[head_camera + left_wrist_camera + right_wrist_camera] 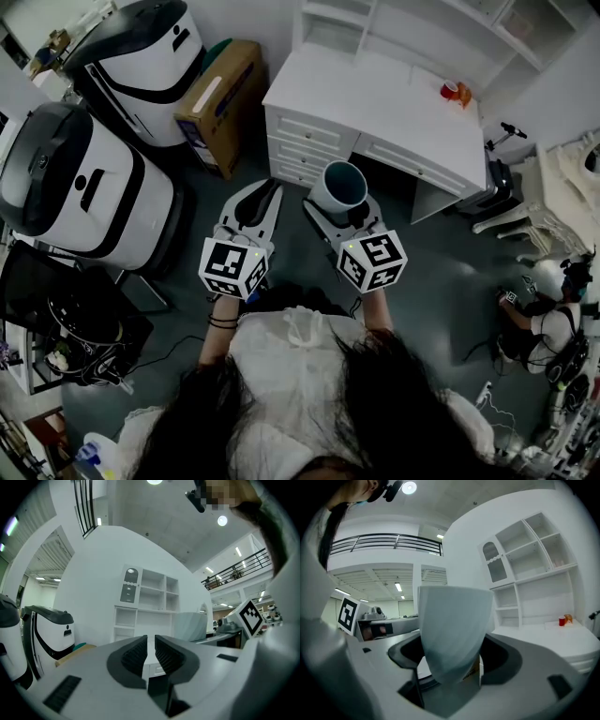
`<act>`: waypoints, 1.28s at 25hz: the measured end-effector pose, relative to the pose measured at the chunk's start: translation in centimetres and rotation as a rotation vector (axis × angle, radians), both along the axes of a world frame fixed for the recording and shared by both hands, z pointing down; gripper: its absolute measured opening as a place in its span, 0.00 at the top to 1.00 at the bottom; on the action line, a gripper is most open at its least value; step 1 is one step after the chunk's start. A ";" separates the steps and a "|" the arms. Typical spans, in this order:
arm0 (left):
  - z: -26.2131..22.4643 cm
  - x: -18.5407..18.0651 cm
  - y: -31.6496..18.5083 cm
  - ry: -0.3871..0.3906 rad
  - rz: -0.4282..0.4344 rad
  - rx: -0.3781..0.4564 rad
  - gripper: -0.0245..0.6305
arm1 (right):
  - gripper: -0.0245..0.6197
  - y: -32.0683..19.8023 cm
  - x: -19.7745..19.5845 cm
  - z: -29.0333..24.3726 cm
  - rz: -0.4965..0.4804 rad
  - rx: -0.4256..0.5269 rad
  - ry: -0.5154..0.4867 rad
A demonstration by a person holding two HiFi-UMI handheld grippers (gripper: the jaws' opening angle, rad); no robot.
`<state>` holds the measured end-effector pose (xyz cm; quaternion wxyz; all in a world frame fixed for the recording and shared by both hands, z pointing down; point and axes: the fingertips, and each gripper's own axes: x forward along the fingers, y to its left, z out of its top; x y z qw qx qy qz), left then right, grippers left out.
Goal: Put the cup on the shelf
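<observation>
A pale grey-blue cup (339, 184) stands upright between the jaws of my right gripper (341, 210), which is shut on its lower part. In the right gripper view the cup (453, 625) fills the middle, wedged in the right gripper (453, 656). My left gripper (265, 193) is beside it to the left, shut with nothing held; its jaws (150, 644) show only a thin slit. The white shelf unit (412, 33) rises at the back of a white desk (394, 117), ahead of both grippers. The shelf (529, 559) has several bare compartments.
A small red thing (452, 91) sits on the desk near the shelf. Two large white-and-black machines (80, 178) and a cardboard box (225, 94) stand to the left. A person (548, 323) sits on the floor at the right, near a white chair (553, 192).
</observation>
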<state>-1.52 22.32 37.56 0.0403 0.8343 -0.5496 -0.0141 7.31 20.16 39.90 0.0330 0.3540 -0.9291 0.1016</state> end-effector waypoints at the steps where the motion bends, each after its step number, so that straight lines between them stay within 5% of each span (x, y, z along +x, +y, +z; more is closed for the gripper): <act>1: 0.1 -0.3 0.2 -0.002 0.005 -0.001 0.88 | 0.41 0.1 -0.5 0.1 -0.001 0.002 0.001; 18: 3.0 -1.5 -1.4 0.032 0.052 -0.056 0.88 | 0.41 -1.0 -2.0 2.5 0.018 -0.033 0.051; 32: 1.7 -0.9 -15.0 0.016 0.010 -0.009 0.88 | 0.41 -14.3 -1.5 2.5 -0.033 -0.015 0.057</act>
